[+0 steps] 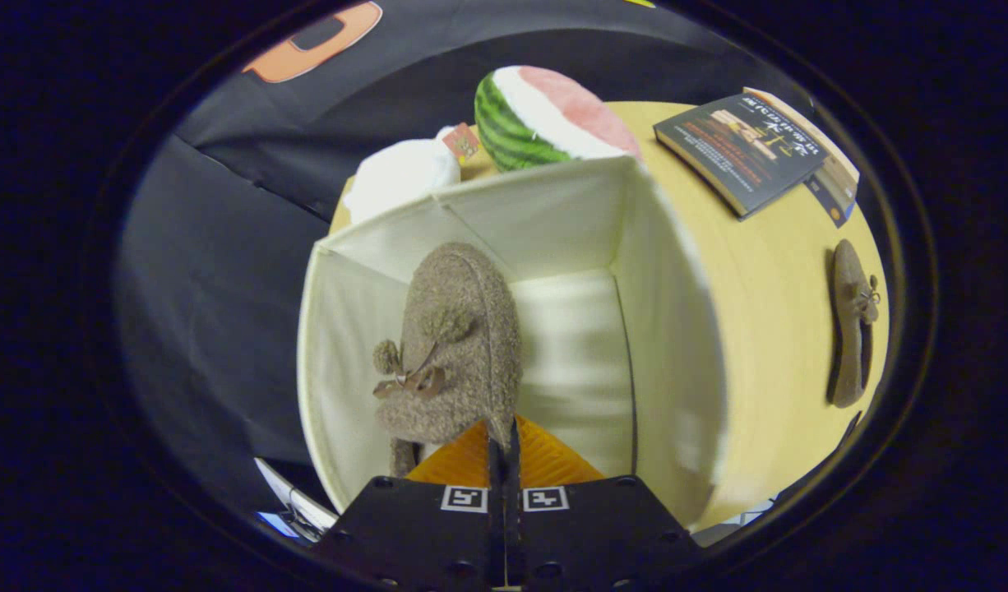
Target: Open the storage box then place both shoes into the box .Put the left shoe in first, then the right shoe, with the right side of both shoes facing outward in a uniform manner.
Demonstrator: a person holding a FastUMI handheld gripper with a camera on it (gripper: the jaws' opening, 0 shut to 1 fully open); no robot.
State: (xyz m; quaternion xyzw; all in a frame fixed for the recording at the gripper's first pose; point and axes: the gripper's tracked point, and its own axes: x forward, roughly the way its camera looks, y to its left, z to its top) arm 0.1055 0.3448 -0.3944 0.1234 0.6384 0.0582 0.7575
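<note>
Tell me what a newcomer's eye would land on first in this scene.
First the fuzzy brown shoe pinched in the gripper, hanging inside the open white storage box near its left wall. Next the watermelon plush just beyond the box, with a white plush beside it. The second shoe lies on the wooden table to the right, below a book.

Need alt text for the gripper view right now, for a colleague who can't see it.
The tongs, closed on the edge of a fuzzy brown shoe, hold it inside the open white storage box. A second shoe lies on the wooden table beside the box.
</note>
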